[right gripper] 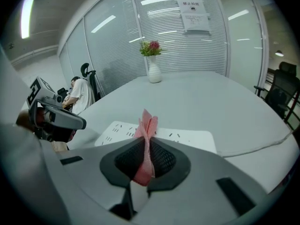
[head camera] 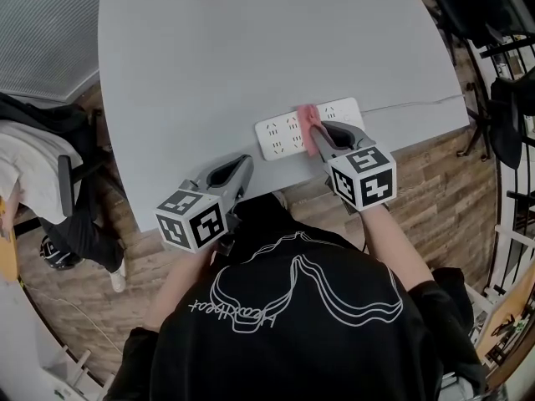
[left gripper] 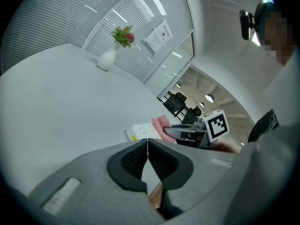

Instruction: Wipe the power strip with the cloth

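Observation:
A white power strip [head camera: 288,129] lies near the front edge of the grey table [head camera: 251,48], its cord running off to the right. My right gripper [head camera: 318,134] is shut on a pink cloth [head camera: 308,126], which rests across the strip's middle. In the right gripper view the cloth [right gripper: 146,139] stands folded between the jaws, with the strip [right gripper: 187,138] just beyond. My left gripper [head camera: 243,168] hovers at the table's front edge, left of the strip, jaws closed on nothing. The left gripper view shows the strip [left gripper: 140,131] and cloth [left gripper: 161,122] ahead.
A white vase [right gripper: 153,74] with flowers stands at the table's far side. The strip's cord [head camera: 418,103] trails toward the right edge. Office chairs [head camera: 493,23] stand to the right, and another person sits at the left [head camera: 50,174].

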`<state>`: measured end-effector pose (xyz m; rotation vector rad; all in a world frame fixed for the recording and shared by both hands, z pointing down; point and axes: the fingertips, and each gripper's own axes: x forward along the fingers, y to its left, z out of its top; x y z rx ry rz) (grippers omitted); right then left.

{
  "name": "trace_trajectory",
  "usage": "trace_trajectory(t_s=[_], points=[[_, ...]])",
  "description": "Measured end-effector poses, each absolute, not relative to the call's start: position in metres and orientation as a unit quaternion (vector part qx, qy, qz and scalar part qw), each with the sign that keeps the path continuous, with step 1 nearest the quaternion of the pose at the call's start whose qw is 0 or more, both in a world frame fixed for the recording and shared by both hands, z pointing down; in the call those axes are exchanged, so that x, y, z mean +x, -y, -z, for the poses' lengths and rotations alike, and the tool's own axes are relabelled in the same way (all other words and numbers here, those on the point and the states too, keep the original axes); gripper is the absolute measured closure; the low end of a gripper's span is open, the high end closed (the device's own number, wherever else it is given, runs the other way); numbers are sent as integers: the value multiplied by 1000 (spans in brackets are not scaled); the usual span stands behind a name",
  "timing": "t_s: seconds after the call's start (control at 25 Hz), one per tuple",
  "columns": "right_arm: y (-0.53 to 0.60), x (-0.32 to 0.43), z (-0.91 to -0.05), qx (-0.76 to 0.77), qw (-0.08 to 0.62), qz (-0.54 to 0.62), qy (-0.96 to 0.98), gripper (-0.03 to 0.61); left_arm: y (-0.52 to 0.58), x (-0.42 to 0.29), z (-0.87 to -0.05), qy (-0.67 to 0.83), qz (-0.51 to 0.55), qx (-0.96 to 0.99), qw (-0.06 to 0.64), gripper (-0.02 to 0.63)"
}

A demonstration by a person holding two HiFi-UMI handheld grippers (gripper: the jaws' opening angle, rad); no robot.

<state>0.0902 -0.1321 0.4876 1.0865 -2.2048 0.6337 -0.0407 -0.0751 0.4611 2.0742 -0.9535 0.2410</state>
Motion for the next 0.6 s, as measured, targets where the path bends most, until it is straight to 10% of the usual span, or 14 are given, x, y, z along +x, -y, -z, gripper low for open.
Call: trace_trajectory(t_s=[0.6], points=[[141,155,-489,472,292,-241,797,538,75,-28,-454,368,-99,833,401,600]])
